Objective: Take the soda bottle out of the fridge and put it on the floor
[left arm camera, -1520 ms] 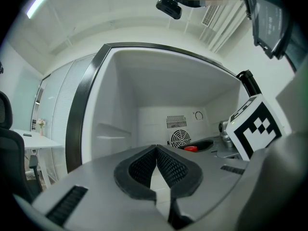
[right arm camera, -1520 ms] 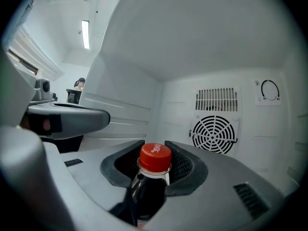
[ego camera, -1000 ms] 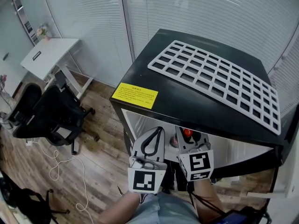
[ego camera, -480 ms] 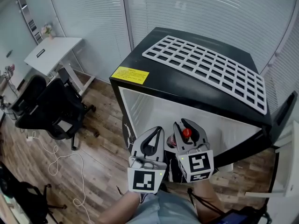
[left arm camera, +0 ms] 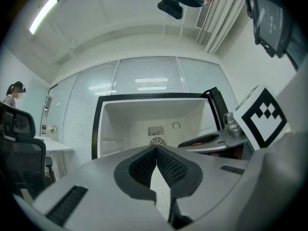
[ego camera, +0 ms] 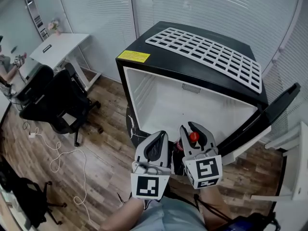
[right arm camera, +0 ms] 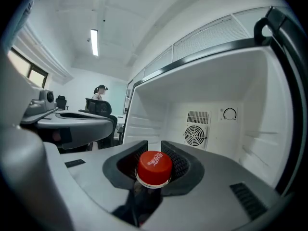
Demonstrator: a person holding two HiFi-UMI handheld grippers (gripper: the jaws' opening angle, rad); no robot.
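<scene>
The soda bottle (ego camera: 193, 137) shows as a red cap over a dark neck, and my right gripper (ego camera: 192, 129) is shut on it just below the cap. It hangs in front of the open black fridge (ego camera: 144, 66), outside the empty white interior. In the right gripper view the cap (right arm camera: 154, 166) sits between the ribbed pads (right arm camera: 179, 163), with the fridge's back wall and fan grille behind it. My left gripper (ego camera: 160, 134) stays beside the right one on its left, shut with nothing in it; its pads (left arm camera: 144, 165) meet at the tip.
A white grid shelf (ego camera: 207, 52) lies on the fridge top. The fridge door (ego camera: 269, 114) stands swung open to the right. A black office chair (ego camera: 53, 105), a white desk (ego camera: 53, 49) and a loose cable (ego camera: 57, 158) are on the wooden floor (ego camera: 101, 143) to the left.
Both grippers and the bottle have drawn back out of the fridge. Its whole white interior, hidden under the top edge a second ago, now shows.
</scene>
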